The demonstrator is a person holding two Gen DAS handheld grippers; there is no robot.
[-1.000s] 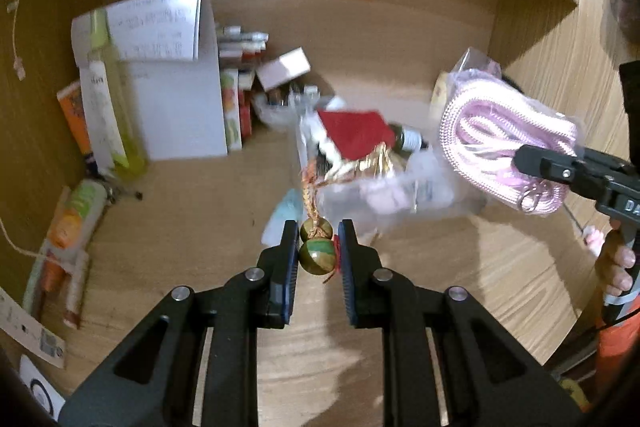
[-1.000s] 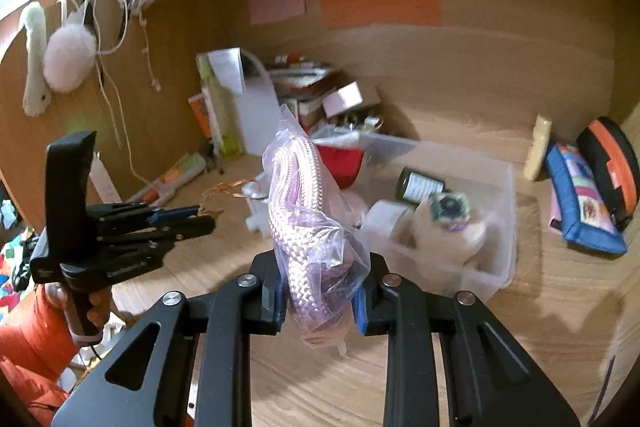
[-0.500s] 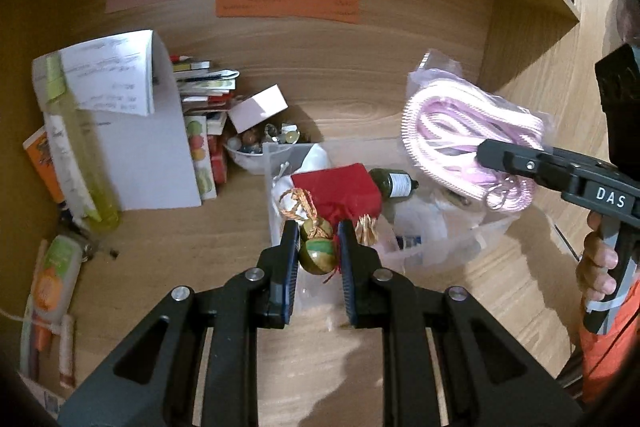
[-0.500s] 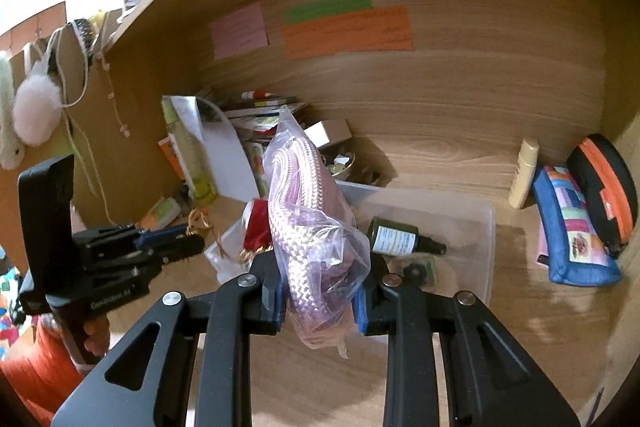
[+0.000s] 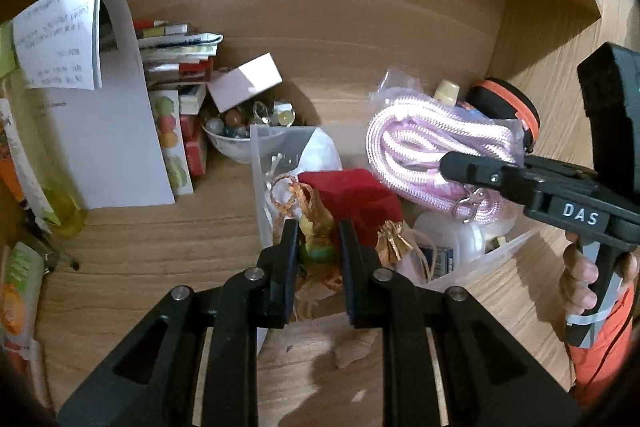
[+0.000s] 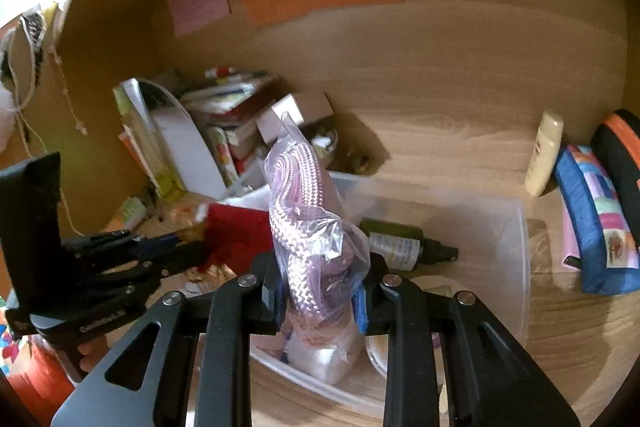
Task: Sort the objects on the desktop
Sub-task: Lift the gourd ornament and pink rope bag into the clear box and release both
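My left gripper (image 5: 318, 251) is shut on a green-gold bead ornament (image 5: 318, 254) with gold cord, held over the near left end of the clear plastic bin (image 5: 260, 163). My right gripper (image 6: 320, 291) is shut on a clear bag of pink rope (image 6: 298, 203) and holds it above the bin (image 6: 516, 247). The rope bag also shows in the left wrist view (image 5: 432, 155). In the bin lie a red pouch (image 5: 356, 195), a dark green bottle (image 6: 394, 241) and white items.
A bowl of beads (image 5: 240, 131), stacked books (image 5: 180, 55), a white box (image 5: 246, 81) and a paper sheet (image 5: 108, 131) stand at the back left. A blue patchwork pouch (image 6: 596, 223), an orange-black case (image 6: 620, 155) and a cream tube (image 6: 544, 151) lie right of the bin.
Both grippers have moved forward and lower toward the bin, each keeping its hold. The ornament now hangs over the bin's near left end and the rope bag over its middle.
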